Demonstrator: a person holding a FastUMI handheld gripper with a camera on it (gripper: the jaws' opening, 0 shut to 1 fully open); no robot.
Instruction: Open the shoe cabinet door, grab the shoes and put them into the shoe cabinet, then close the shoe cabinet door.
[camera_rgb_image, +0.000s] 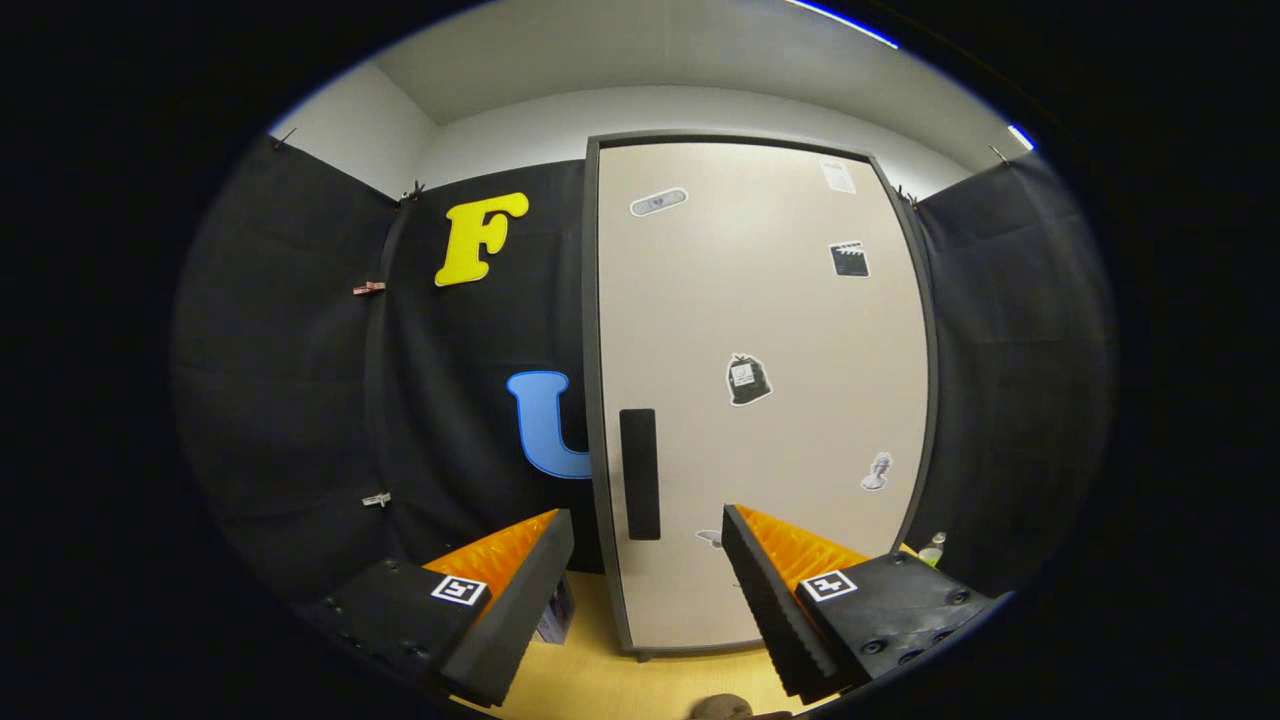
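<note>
A tall beige shoe cabinet (760, 400) with a dark frame stands upright beyond my fingers, its door shut. A black vertical handle (639, 473) sits near the door's left edge, a little above and between my fingertips. Several small stickers dot the door. My gripper (648, 530) is open, with nothing between its fingers, some way short of the door. A rounded brownish thing (720, 708), perhaps the tip of a shoe, pokes up from the floor just below the fingers; I cannot tell what it is.
Black cloth walls (300, 400) close in the booth on both sides of the cabinet. The floor (590, 670) is light wood. A small bottle (932, 549) stands by the cabinet's right foot, and a dark box (556, 615) lies behind the left finger.
</note>
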